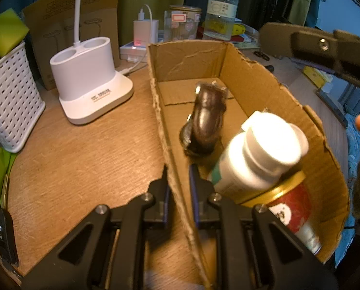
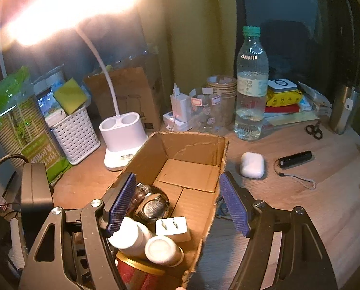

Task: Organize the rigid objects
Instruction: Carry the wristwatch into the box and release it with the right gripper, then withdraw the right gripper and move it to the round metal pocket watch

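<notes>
An open cardboard box (image 1: 259, 79) (image 2: 192, 145) sits on the wooden desk. Inside lie a dark wristwatch (image 1: 206, 118) (image 2: 153, 207), white pill bottles (image 1: 259, 154) (image 2: 163, 249), a red and gold can (image 1: 291, 205) (image 2: 136, 270) and a white plug adapter (image 2: 172, 227). My left gripper (image 1: 178, 181) is shut on the box's left wall. My right gripper (image 2: 177, 205) is open and empty, hovering over the box. A white earbud case (image 2: 252, 164) and a black flashlight (image 2: 295, 159) lie on the desk right of the box.
A white lamp base (image 1: 90, 82) (image 2: 123, 137), a white basket (image 1: 8, 96) (image 2: 76, 135), a water bottle (image 2: 251, 84) (image 1: 222, 7), a charger (image 1: 144, 31), jars (image 2: 213, 106), scissors (image 2: 314, 129) and a black key fob (image 1: 3, 236) crowd the desk.
</notes>
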